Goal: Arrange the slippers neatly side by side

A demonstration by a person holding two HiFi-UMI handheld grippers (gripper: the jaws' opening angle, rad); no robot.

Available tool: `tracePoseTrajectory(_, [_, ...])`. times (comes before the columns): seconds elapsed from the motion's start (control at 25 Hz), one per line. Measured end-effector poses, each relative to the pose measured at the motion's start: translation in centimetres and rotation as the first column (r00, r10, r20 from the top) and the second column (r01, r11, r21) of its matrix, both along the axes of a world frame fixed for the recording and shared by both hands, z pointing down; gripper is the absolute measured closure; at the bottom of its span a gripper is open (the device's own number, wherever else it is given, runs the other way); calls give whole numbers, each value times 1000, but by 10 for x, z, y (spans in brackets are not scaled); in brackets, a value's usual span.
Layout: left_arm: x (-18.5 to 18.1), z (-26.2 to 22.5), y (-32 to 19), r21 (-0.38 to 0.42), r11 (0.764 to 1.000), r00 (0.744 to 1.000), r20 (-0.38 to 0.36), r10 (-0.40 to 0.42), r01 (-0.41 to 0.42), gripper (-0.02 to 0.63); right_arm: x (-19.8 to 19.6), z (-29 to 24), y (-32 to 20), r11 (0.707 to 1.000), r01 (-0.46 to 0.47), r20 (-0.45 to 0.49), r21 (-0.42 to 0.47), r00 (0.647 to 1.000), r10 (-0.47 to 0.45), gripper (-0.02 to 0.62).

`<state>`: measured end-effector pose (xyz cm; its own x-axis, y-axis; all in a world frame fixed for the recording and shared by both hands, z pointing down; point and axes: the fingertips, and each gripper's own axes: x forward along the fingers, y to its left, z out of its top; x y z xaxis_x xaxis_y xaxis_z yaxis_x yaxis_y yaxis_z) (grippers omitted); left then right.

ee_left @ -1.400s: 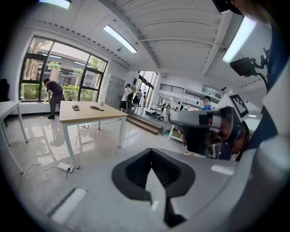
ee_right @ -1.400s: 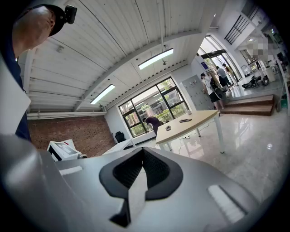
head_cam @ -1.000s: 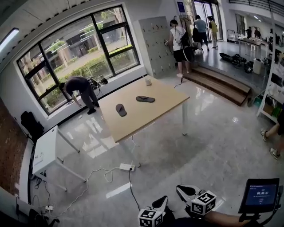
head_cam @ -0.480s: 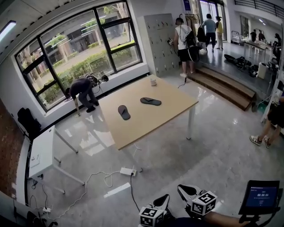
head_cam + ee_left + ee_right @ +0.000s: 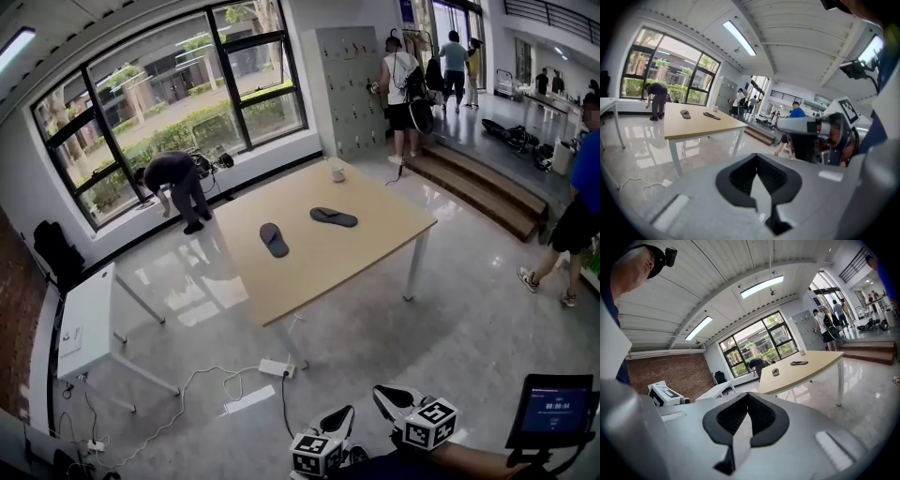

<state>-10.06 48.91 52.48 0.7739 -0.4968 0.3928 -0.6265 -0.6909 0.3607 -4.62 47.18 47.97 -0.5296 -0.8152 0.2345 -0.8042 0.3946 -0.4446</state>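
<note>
Two dark slippers lie apart on a light wooden table (image 5: pixel 356 272) in the middle of the room: the left slipper (image 5: pixel 274 239) points toward me, the right slipper (image 5: pixel 334 217) lies crosswise. Both show small in the left gripper view (image 5: pixel 685 114) (image 5: pixel 711 116) and the right gripper view (image 5: pixel 775 372) (image 5: pixel 799 363). My left gripper (image 5: pixel 339 421) and right gripper (image 5: pixel 396 403) hang at the bottom edge of the head view, far from the table, both shut and holding nothing.
A white cup (image 5: pixel 337 173) stands at the table's far corner. A power strip (image 5: pixel 277 368) with cables lies on the floor before the table. A white side table (image 5: pixel 89 323) is left. A person (image 5: pixel 178 187) bends by the window; another person (image 5: pixel 577 202) walks at right. Steps (image 5: pixel 478 187) rise behind.
The head view has drawn slightly nearer the table, which now sits lower and larger. A person in blue has walked in at the right. Both grippers stay shut.
</note>
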Motion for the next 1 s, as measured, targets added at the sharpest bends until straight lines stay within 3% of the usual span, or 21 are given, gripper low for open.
tracePoseTrajectory(0.28, [-6,9,-13,-18,1000,1000,-15,-6,6,601,-9,5,-17,1000,20,-5,-23,1000,-20,584])
tracePoseTrajectory(0.56, [-15,30,-35,-16,1000,999,34,-16,17,601,-15,10,-42,999,45,-40,-2,998,-45,584])
tracePoseTrajectory(1.0, [9,35,-102,-50,994,995,30,-98,99,601,10,24,-114,994,97,-24,-41,995,-98,584])
